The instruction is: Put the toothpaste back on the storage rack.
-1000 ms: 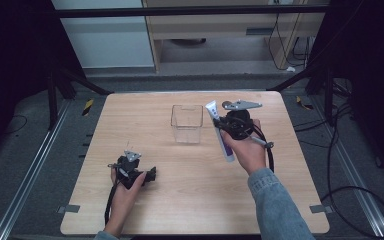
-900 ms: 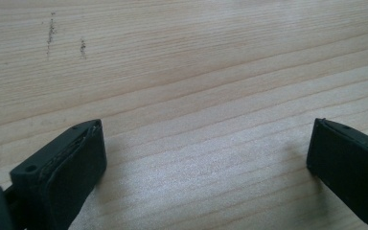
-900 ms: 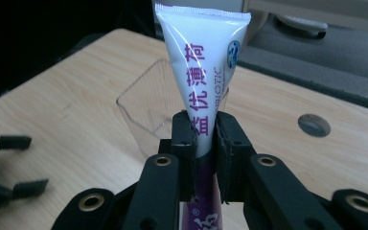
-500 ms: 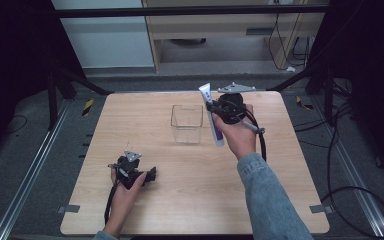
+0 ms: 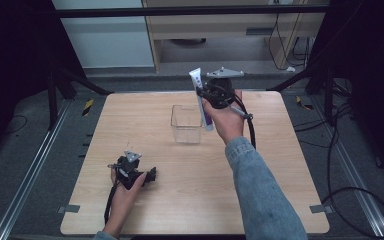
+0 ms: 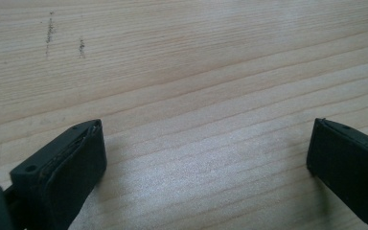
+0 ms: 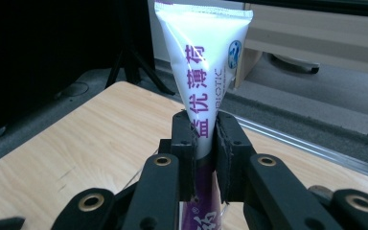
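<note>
A white and purple tube [image 5: 201, 100] is held pinched between the jaws of the right gripper [image 5: 215, 95], lifted off the table [image 5: 280, 165] and carried just beside the right rim of a clear square container [image 5: 186, 124]. The step in hand is judged to be the carry toward that container; placement is not yet made.

In the right gripper view the tube [image 7: 206, 72] is seen standing nearly upright, crimped flat end uppermost, clamped about mid-length by the two black pads [image 7: 184, 143]. In the high view it is tilted, top leaning to the left, the purple lower end hanging below the jaws.

The next move is thought to call for the lower end being brought over the container's open top, then lowered inside before the jaws are parted. A lean of the tube against the wall is to be expected.

Tube surface: glossy white, purple characters printed lengthwise, small blue emblem near the crimp.

The left gripper [image 5: 130, 170] is rested on the near left of the table, jaws spread wide, nothing between them; bare wood grain [image 6: 196, 96] is seen ahead of it.
</note>
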{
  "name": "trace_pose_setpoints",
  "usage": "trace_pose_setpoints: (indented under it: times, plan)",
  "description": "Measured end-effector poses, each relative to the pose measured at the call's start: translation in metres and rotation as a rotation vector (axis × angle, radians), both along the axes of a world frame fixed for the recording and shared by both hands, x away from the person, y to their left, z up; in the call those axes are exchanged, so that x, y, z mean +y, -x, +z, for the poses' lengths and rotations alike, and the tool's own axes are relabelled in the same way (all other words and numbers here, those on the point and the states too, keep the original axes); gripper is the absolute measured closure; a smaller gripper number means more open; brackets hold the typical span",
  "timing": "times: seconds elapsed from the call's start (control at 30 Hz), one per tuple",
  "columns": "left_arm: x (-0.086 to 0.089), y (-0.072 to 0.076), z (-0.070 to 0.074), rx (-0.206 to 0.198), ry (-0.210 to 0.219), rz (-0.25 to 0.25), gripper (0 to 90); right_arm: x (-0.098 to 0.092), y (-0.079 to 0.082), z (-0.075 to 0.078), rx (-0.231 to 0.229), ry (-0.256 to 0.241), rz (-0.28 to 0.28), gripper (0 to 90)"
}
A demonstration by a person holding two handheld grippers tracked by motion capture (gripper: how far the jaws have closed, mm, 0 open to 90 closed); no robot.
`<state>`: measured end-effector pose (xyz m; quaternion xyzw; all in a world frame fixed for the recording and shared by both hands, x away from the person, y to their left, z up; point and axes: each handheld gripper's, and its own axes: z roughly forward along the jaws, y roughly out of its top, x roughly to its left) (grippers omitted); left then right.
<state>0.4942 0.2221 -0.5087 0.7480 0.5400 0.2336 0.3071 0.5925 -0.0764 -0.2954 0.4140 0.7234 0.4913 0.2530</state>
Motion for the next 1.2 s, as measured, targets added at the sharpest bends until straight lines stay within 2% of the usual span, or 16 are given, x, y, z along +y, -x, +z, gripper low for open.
trace_pose_setpoints:
  times: [0.23, 0.43, 0.8, 1.0, 1.2]
  plan:
    - [0.000, 0.000, 0.000, 0.000, 0.000, -0.001, 0.0, 0.011, -0.014, 0.008, -0.044, -0.023, -0.013, 79.6]
    - [0.000, 0.000, 0.000, 0.000, 0.001, -0.002, 0.0, 0.020, -0.024, 0.008, -0.063, -0.026, -0.019, 79.6]
    - [0.000, 0.000, 0.000, 0.000, 0.001, -0.002, 0.0, 0.032, -0.033, 0.006, -0.066, -0.020, -0.022, 79.6]
    - [0.000, 0.000, 0.000, 0.000, 0.001, -0.002, 0.0, 0.039, -0.038, 0.001, -0.069, -0.013, -0.026, 79.6]
    - [0.000, 0.000, 0.000, 0.001, 0.000, -0.004, 0.0, 0.044, -0.045, -0.013, -0.070, -0.017, -0.029, 79.5]
